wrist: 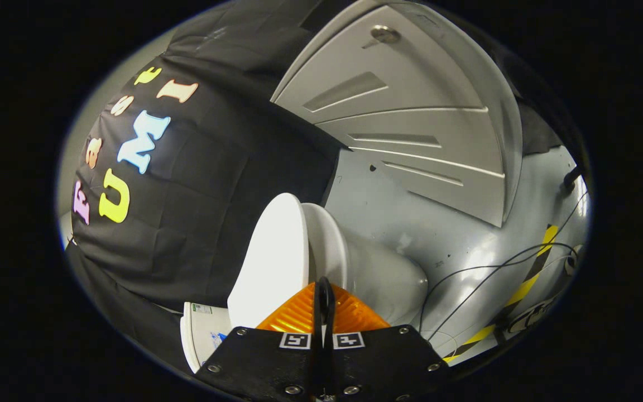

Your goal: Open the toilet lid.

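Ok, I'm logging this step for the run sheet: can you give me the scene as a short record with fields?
toilet lid: raised off the seat, with a gap between them
tongs: fingers close together at the lid's rim; cannot tell whether they pinch it
bowl: beyond the seat
floor: grey, with black cables and a yellow-black stripe
backdrop: black cloth wall
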`<act>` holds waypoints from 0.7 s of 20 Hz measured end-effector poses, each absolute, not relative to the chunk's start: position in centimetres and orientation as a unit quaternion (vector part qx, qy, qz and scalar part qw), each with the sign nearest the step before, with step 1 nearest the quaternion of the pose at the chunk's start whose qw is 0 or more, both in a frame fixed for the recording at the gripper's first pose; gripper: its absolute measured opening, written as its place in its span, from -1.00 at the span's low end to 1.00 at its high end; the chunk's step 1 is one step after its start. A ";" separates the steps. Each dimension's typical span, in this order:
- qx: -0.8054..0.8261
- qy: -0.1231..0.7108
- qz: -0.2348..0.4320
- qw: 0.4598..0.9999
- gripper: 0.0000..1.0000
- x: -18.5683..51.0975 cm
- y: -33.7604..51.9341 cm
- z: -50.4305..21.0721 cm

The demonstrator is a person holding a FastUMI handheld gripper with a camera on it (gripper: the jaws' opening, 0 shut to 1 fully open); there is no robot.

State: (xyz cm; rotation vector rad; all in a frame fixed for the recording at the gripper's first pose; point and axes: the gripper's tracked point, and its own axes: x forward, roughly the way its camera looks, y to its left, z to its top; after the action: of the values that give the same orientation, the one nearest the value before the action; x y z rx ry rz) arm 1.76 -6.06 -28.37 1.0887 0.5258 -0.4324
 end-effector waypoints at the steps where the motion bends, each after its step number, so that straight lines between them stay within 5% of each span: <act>1: 0.501 0.245 -0.201 0.805 -1.00 1.8 -6.0 -27.9; 14: 0.387 0.237 -0.177 0.873 -1.00 2.7 -4.9 -21.5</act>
State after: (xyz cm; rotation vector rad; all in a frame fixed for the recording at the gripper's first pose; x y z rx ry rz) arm 2.66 -4.91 -21.50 0.8086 0.4953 -0.3694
